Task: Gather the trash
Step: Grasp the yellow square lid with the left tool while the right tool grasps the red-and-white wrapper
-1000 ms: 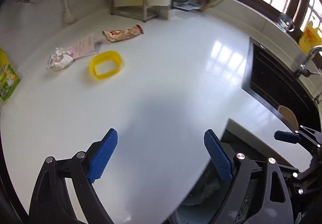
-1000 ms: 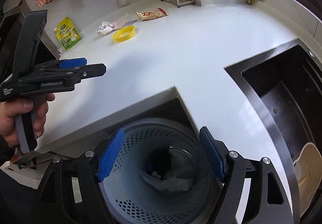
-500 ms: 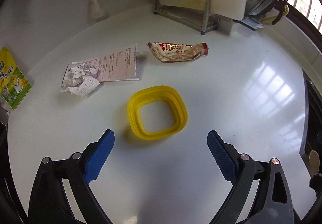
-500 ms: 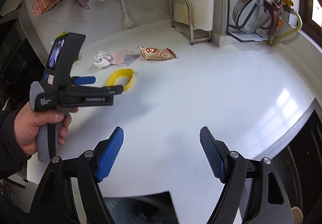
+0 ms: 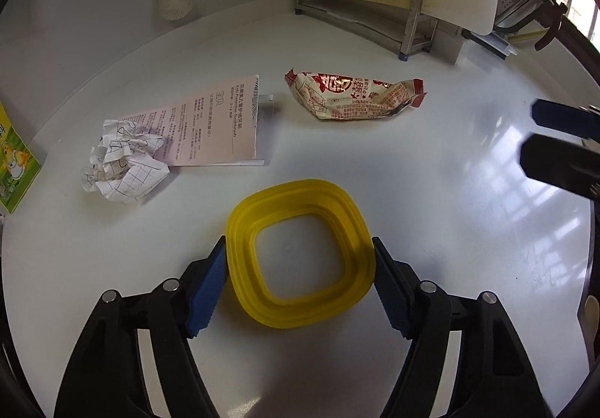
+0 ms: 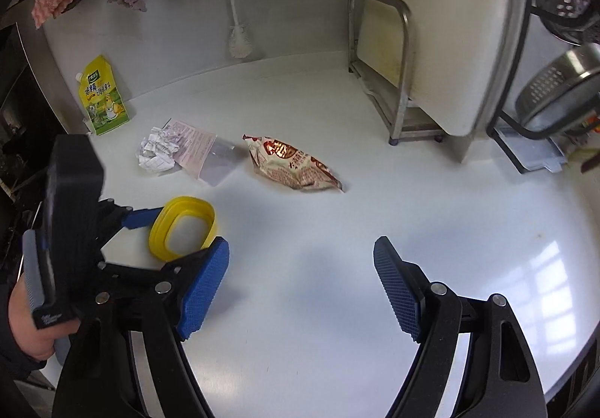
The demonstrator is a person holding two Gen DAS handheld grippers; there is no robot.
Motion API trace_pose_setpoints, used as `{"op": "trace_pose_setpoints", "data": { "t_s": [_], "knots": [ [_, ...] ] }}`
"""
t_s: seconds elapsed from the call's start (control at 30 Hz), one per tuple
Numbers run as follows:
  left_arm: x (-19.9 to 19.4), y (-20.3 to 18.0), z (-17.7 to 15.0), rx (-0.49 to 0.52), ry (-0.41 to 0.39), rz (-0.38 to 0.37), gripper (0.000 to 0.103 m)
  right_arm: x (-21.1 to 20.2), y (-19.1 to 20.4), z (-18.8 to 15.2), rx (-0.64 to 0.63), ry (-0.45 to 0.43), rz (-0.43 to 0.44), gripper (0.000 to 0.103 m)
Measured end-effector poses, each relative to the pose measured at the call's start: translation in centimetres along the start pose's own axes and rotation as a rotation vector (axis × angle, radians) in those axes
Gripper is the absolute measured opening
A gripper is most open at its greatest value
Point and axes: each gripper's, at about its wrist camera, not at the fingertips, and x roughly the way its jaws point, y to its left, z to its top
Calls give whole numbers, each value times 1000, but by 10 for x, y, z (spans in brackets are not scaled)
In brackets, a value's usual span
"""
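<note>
— Yellow ring [image 5: 300, 254] lay flat on the white counter [image 5: 468, 230], square between the left gripper [image 5: 300, 279] fingers, whose jaws had just been closing and now touched its two sides.

— And the right gripper [image 6: 302, 283]?

— Wide open, empty, over bare counter. Farther back lay the snack wrapper [image 6: 290, 164], long axis slanting away leftward, nearer the right hand's tool.

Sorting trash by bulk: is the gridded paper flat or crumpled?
Crumpled. The gridded paper is a creased wad with bent grid lines, lying on one end of the flat leaflet.
</note>
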Motion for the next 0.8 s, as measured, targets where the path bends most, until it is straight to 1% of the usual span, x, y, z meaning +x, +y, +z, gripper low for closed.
{"op": "trace_pose_setpoints", "data": {
  "t_s": [0.07,0.13,0.2,0.27,0.3,0.33,0.4,0.47,0.5,0.53,0.57,0.6,0.63,0.8],
  "knots": [
    [-2,4,-1,-19,5,-28,68,21,-1,14,-32,32,9,76],
    [-8,7,-3,-34,-2,-41,68,41,3,30,-93,58,6,76],
    [-16,10,-5,-36,-15,-44,68,59,7,45,-130,86,29,76],
    [-23,11,-10,-25,-20,-39,68,75,14,57,-174,108,29,76],
    [-25,12,-11,-21,-22,-35,68,85,18,62,-203,130,21,76],
    [-29,13,-14,-20,-24,-30,68,92,23,67,-240,140,-8,76],
    [-35,18,-20,-27,-20,-31,68,107,29,74,-271,178,0,76],
    [-40,23,-25,-31,-16,-32,68,122,32,77,-294,223,-44,75],
    [-43,25,-27,-33,-16,-32,68,126,33,76,-295,242,-39,70],
    [-45,28,-28,-35,-15,-35,68,130,34,75,-301,256,-37,59],
    [-47,30,-29,-37,-15,-37,68,131,35,73,-304,258,-43,57],
    [-48,31,-30,-39,-15,-40,68,130,35,73,-297,258,-51,50],
    [-49,31,-31,-33,-16,-41,68,129,35,73,-291,262,-48,29],
    [-58,25,-34,-16,-39,-59,68,108,37,60,-278,257,-33,20]
  ]
}}
